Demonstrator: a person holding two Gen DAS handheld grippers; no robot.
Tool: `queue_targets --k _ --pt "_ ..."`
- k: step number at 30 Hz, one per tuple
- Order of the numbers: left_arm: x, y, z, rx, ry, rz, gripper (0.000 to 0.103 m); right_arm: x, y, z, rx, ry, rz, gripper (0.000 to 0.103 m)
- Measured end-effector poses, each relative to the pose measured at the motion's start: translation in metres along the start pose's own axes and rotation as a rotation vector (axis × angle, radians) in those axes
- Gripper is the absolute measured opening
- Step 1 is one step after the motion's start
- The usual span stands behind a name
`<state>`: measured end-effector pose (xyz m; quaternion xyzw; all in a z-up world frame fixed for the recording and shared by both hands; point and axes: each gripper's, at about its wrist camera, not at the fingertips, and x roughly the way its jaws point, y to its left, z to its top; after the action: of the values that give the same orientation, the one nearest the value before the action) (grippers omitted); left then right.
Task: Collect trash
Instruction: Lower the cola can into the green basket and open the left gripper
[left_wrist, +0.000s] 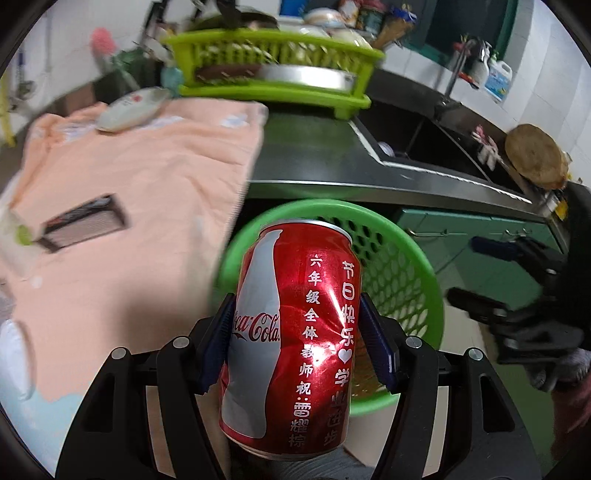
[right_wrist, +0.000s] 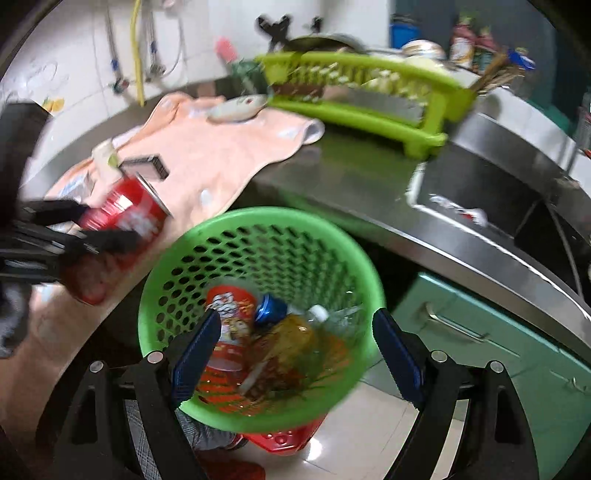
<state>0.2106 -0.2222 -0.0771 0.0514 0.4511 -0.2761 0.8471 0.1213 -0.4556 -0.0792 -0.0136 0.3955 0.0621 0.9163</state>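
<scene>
My left gripper (left_wrist: 297, 339) is shut on a red Coca-Cola can (left_wrist: 291, 332), held upright just in front of the green perforated trash basket (left_wrist: 406, 266). In the right wrist view the same can (right_wrist: 125, 218) shows at the left, held over the counter edge beside the basket (right_wrist: 258, 221). The basket holds a red snack wrapper (right_wrist: 231, 332), a blue-capped bottle (right_wrist: 273, 310) and other trash. My right gripper (right_wrist: 295, 354) is open and empty, its fingers on either side of the basket's near rim. It shows at the right of the left wrist view (left_wrist: 491, 280).
A peach towel (left_wrist: 140, 184) covers the steel counter, with a dark flat box (left_wrist: 85, 221) and a white plate (left_wrist: 129, 110) on it. A lime dish rack (left_wrist: 273, 62) stands behind. A sink (left_wrist: 424, 144) lies to the right, teal cabinets (right_wrist: 498, 350) below.
</scene>
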Motion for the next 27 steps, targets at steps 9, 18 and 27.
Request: queue_targets --k 9,18,27 --pt "0.082 -0.036 0.020 -0.012 0.098 -0.016 0.064 -0.007 -0.021 -0.021 0.055 -0.055 -0.043 0.082" --pt "0.147 -0.040 0.023 -0.049 0.215 -0.003 0.064 -0.004 -0.040 -0.028 0.169 -0.091 -0.012 0.082" --pt "0.173 -0.043 0.022 -0.052 0.255 -0.004 0.065 0.005 -0.042 -0.030 0.189 -0.094 -0.003 0.082"
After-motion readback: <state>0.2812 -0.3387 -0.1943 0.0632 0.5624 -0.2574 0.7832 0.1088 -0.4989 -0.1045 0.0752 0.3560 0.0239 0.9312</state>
